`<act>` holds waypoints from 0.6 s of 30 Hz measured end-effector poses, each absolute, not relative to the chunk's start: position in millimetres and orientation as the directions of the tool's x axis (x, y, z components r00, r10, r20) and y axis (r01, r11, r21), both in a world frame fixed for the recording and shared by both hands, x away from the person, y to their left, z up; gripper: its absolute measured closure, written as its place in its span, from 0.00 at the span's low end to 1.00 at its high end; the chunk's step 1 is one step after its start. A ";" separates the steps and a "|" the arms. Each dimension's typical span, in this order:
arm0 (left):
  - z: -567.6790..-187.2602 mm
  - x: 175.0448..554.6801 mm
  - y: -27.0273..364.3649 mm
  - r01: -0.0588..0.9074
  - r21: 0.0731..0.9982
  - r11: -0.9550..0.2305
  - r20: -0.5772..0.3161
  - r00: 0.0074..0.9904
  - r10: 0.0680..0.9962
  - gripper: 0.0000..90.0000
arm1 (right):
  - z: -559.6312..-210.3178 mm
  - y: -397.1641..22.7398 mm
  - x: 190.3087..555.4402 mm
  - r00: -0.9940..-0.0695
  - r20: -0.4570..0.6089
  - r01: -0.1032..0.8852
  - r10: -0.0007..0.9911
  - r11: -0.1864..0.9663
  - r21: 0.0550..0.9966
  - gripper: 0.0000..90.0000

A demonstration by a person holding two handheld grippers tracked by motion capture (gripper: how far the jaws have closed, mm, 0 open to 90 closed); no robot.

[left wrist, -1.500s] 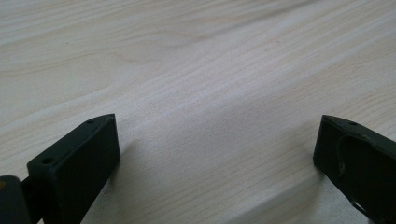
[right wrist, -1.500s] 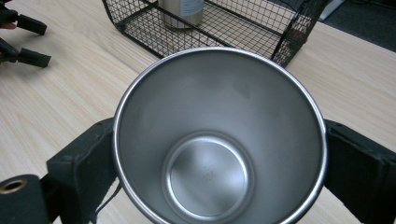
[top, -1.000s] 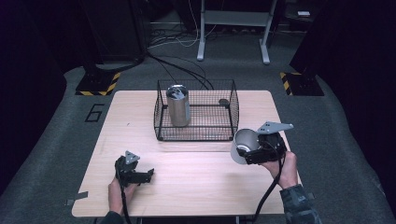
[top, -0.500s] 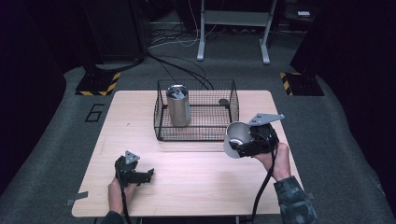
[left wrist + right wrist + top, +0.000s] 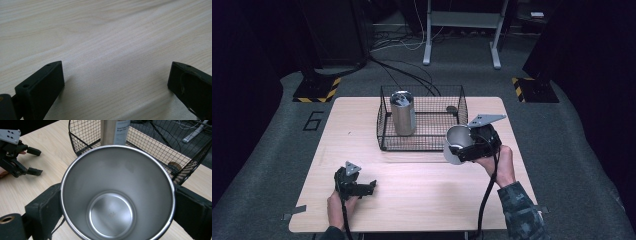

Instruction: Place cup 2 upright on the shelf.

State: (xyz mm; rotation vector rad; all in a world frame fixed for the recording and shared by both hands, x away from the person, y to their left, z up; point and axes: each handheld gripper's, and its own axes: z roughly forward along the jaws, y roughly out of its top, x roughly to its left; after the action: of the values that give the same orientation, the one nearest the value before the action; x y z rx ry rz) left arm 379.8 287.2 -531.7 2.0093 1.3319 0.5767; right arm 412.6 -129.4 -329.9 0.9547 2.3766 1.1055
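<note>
My right gripper (image 5: 464, 147) is shut on a shiny steel cup (image 5: 455, 144), held tilted above the table just in front of the wire basket's (image 5: 382, 125) right front corner. In the right gripper view the empty cup (image 5: 112, 202) sits between both black jaws, its mouth toward the camera. A tall metal canister (image 5: 403, 113) stands upright inside the basket at the left; its label (image 5: 122, 131) shows behind the cup. My left gripper (image 5: 371, 187) rests open on the wooden table (image 5: 422, 195) near the front left, with bare wood (image 5: 112, 50) between its jaws.
A small dark round object (image 5: 452, 108) lies in the basket's far right corner. Cables (image 5: 412, 75) and a metal stand (image 5: 462, 30) are on the floor behind the table. Yellow-black striped bases (image 5: 317, 90) flank the table's back corners.
My right gripper has carried the steel cup up and left, from the table's right side toward the basket's front right corner. The left gripper has stayed put.
</note>
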 end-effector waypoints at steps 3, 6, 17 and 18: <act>-531.7 379.8 287.2 0.636 0.722 -0.272 0.007 0.387 0.922 0.01 | -325.2 -126.2 416.4 -0.710 -0.034 0.431 0.703 0.472 0.769 0.07; -531.7 379.8 287.2 0.636 0.722 -0.272 0.007 0.387 0.922 0.01 | -317.6 -119.5 426.1 -0.711 -0.041 0.428 0.702 0.479 0.766 0.07; -531.7 379.8 287.2 0.636 0.722 -0.272 0.006 0.387 0.922 0.01 | -316.2 -115.8 432.5 -0.711 -0.039 0.430 0.703 0.478 0.766 0.07; -531.7 379.8 287.2 0.636 0.722 -0.272 0.007 0.387 0.922 0.01 | -315.8 -114.3 434.0 -0.710 -0.039 0.429 0.703 0.476 0.767 0.07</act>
State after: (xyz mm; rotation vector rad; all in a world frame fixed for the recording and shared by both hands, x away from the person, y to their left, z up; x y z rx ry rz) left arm 379.8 287.2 -531.7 2.0097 1.3322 0.5769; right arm 434.0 -114.3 -315.8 0.9528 2.3784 1.0904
